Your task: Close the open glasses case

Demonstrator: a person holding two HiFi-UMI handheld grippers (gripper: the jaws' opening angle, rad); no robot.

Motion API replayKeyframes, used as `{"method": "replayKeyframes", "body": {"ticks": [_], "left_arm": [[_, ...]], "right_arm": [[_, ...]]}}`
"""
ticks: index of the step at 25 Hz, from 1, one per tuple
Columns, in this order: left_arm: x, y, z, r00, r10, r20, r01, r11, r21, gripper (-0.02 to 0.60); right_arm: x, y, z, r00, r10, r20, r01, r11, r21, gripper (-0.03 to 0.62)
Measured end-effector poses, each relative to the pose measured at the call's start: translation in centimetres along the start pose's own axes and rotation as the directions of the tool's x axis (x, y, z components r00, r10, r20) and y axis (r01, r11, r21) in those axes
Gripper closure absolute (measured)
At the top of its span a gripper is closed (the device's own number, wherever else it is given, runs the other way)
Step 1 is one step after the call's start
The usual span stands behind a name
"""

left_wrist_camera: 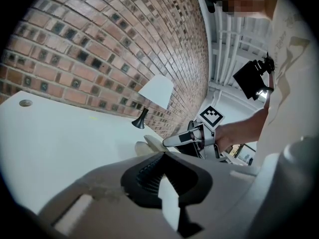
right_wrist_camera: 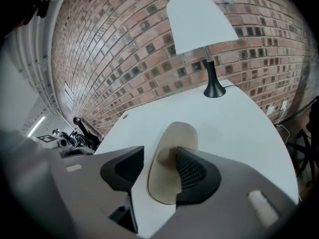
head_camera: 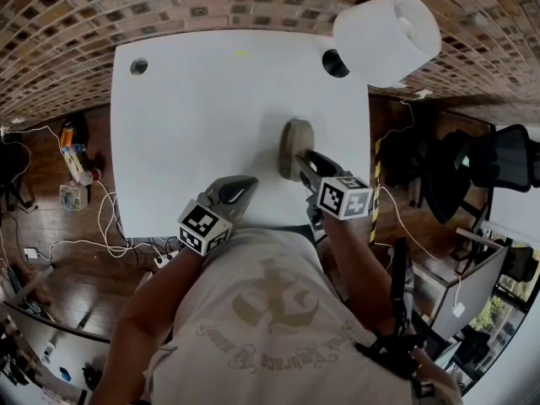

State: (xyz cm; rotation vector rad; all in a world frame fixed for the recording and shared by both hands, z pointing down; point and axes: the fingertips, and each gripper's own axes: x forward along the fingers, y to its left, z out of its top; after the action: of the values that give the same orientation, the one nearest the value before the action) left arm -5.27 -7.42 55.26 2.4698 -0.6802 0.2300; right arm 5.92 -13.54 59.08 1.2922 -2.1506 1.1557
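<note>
At the near edge of the table [head_camera: 194, 99], left of its middle, the left gripper [head_camera: 243, 186] is held with its jaws pressed together and nothing between them. Further right, just in from the same edge, the right gripper [head_camera: 300, 164] tilts downward, its jaws standing apart. The glasses case [head_camera: 295, 137], tan and oval, lies on the table's right half and shows in that gap. One pad overlaps its rim, though I cannot tell whether they touch. A white lamp [head_camera: 388, 36] stands at the far right corner, before a brick wall [head_camera: 211, 2].
</note>
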Motion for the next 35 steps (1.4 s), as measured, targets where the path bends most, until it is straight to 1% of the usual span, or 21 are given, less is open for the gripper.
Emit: {"method": "replayKeyframes", "body": {"ticks": [2, 3, 5, 7, 10, 13, 14, 16, 19, 21, 24, 28, 31, 35], "left_arm": [[0.1, 0.0, 0.0, 1.0, -0.001, -0.001, 0.001, 1.0, 0.001, 0.577], [0.2, -0.1, 0.0, 1.0, -0.002, -0.001, 0.002, 1.0, 0.003, 0.577], [0.2, -0.2, -0.1, 1.0, -0.003, -0.005, 0.003, 1.0, 0.006, 0.577], [0.1, -0.3, -0.1, 1.0, -0.001, -0.009, 0.001, 1.0, 0.007, 0.577], [-0.1, -0.2, -0.1, 1.0, 0.005, -0.01, -0.005, 1.0, 0.006, 0.577], [-0.2, -0.3, -0.2, 1.0, -0.012, -0.012, 0.012, 1.0, 0.006, 0.577], [-0.3, -0.2, -0.3, 1.0, -0.023, -0.01, 0.023, 1.0, 0.005, 0.577], [-0.9, 0.5, -0.3, 1.0, -0.025, 0.001, 0.025, 1.0, 0.0, 0.577], [-1.7, 1.5, -0.3, 1.0, 0.006, 0.004, -0.006, 1.0, -0.002, 0.577], [-1.3, 0.9, -0.6, 1.0, 0.008, -0.002, -0.008, 1.0, 0.002, 0.577], [-1.2, 0.2, -0.8, 1.0, 0.001, -0.008, -0.001, 1.0, 0.006, 0.577], [-1.5, -0.2, -0.7, 1.0, -0.005, -0.016, 0.006, 1.0, 0.027, 0.577], [-1.8, -0.9, -0.6, 1.0, -0.013, -0.018, 0.014, 0.999, 0.046, 0.577], [-2.7, -1.9, -0.6, 1.0, -0.021, -0.017, 0.022, 0.997, 0.072, 0.577]], "right_arm": [[0.7, -0.1, 0.0, 1.0, 0.009, 0.002, -0.009, 1.0, -0.007, 0.467], [1.0, -0.2, -0.2, 1.0, 0.008, -0.002, -0.009, 1.0, -0.026, 0.511], [1.6, -0.4, -0.6, 1.0, 0.002, -0.023, -0.005, 0.995, -0.096, 0.557], [2.2, -0.2, -0.9, 0.999, 0.002, -0.042, -0.008, 0.989, -0.15, 0.577], [2.9, 0.3, -1.1, 0.998, 0.014, -0.056, -0.022, 0.988, -0.154, 0.583], [2.8, 0.3, -1.4, 0.998, 0.0, -0.056, -0.009, 0.988, -0.155, 0.585], [2.7, 0.3, -1.5, 0.998, -0.008, -0.055, -0.002, 0.986, -0.167, 0.585], [3.3, 0.8, -1.5, 0.998, -0.006, -0.064, -0.008, 0.975, -0.222, 0.585], [4.7, 1.9, -1.4, 0.996, 0.027, -0.09, -0.053, 0.949, -0.31, 0.586], [4.3, 1.6, -1.5, 0.995, 0.038, -0.091, -0.066, 0.945, -0.321, 0.586], [3.8, 1.0, -1.8, 0.996, 0.03, -0.082, -0.056, 0.94, -0.337, 0.586], [3.8, 1.0, -1.7, 0.998, 0.033, -0.057, -0.05, 0.945, -0.324, 0.586], [3.6, 0.8, -1.5, 0.999, 0.033, -0.04, -0.044, 0.956, -0.29, 0.586], [3.0, 0.4, -1.8, 1.0, 0.001, 0.019, 0.003, 0.974, -0.227, 0.586]]}}
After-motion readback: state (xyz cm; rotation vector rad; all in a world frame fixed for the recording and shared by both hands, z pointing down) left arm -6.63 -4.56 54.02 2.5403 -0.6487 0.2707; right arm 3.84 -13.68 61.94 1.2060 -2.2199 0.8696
